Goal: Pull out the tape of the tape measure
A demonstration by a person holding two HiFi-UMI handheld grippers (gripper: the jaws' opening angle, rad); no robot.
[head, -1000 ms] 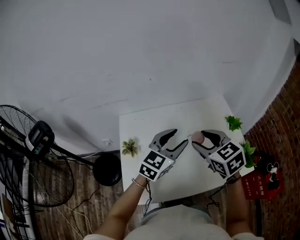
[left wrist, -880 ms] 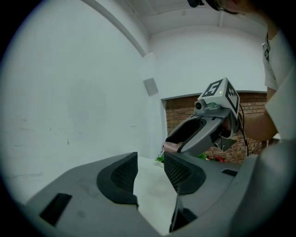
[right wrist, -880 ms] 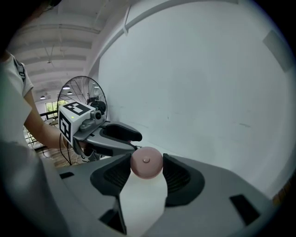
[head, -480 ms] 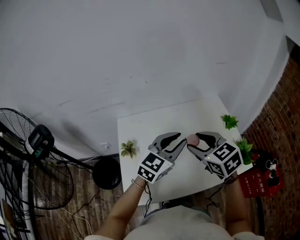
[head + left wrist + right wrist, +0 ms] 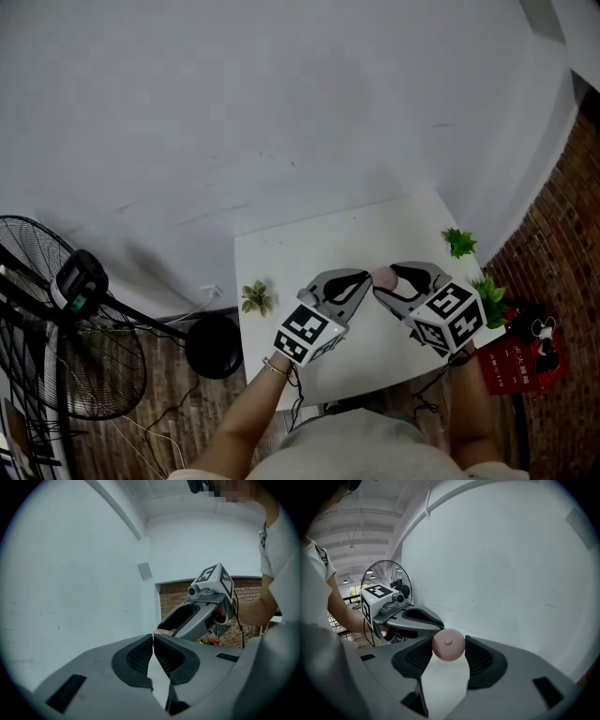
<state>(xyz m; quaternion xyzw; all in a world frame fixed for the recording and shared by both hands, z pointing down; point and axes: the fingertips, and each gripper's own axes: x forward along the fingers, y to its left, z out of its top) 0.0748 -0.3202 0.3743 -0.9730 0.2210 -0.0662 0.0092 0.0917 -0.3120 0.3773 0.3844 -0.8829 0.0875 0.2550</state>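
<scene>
A round pink tape measure (image 5: 382, 277) hangs above the white table (image 5: 291, 248), pinched between the pads of my right gripper (image 5: 386, 281). In the right gripper view the pink case (image 5: 448, 643) fills the gap between that gripper's (image 5: 448, 649) jaws. My left gripper (image 5: 367, 279) comes in from the left, jaws closed, tips right at the case's rim. In the left gripper view its tips (image 5: 153, 636) meet on a small pinkish piece, the tape's end (image 5: 161, 632), with the right gripper (image 5: 165, 631) just beyond. No length of tape shows.
A small pale plant (image 5: 258, 296) sits at the table's left edge and two green plants (image 5: 459, 243) (image 5: 489, 300) at its right edge. A standing fan (image 5: 66, 319) and a black round base (image 5: 214, 339) stand on the floor to the left.
My left gripper, open a second ago, has closed and moved right up to the tape measure. The right gripper with the pink case has shifted slightly left.
</scene>
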